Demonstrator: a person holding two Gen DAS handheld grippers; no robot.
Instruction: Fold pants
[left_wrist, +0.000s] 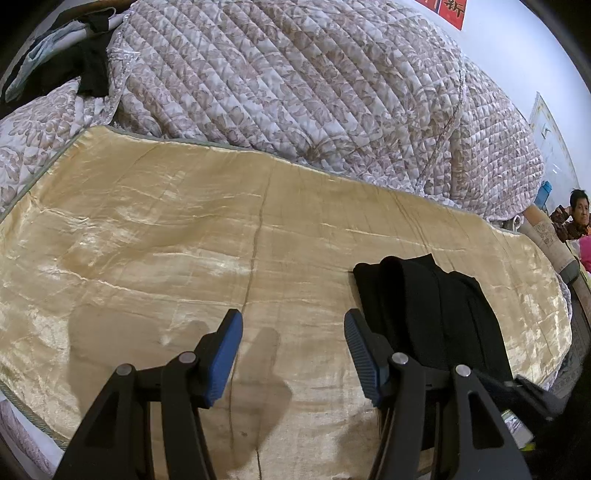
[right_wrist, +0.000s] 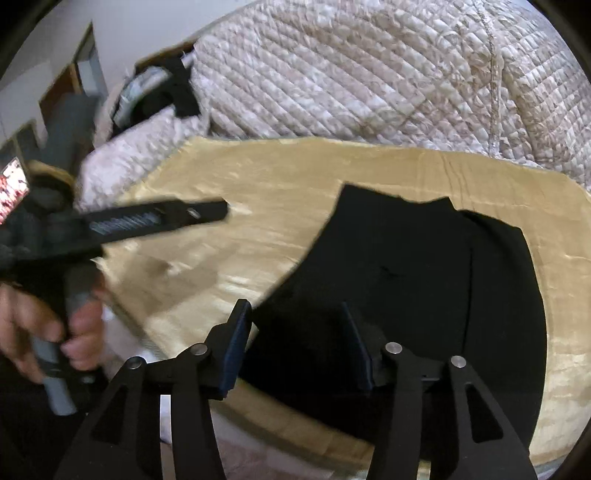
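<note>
Black pants (left_wrist: 436, 306) lie folded into a compact stack on a gold satin blanket (left_wrist: 147, 229), toward its right end. My left gripper (left_wrist: 293, 321) stands open above bare blanket, just left of the pants, with nothing between its fingers. In the right wrist view the pants (right_wrist: 406, 266) fill the centre right of the blanket (right_wrist: 240, 184). My right gripper (right_wrist: 294, 310) is open over the stack's near left edge, its pads apart and not pressing on the cloth. The left gripper (right_wrist: 159, 218) shows blurred at the left, its handle in a hand (right_wrist: 74, 332).
A bulky quilted floral comforter (left_wrist: 295, 74) is heaped along the far side of the blanket. Dark clothes (left_wrist: 85, 62) sit at the far left corner. A person (left_wrist: 576, 218) sits at the far right. The bed's near edge (right_wrist: 295, 435) runs below the right gripper.
</note>
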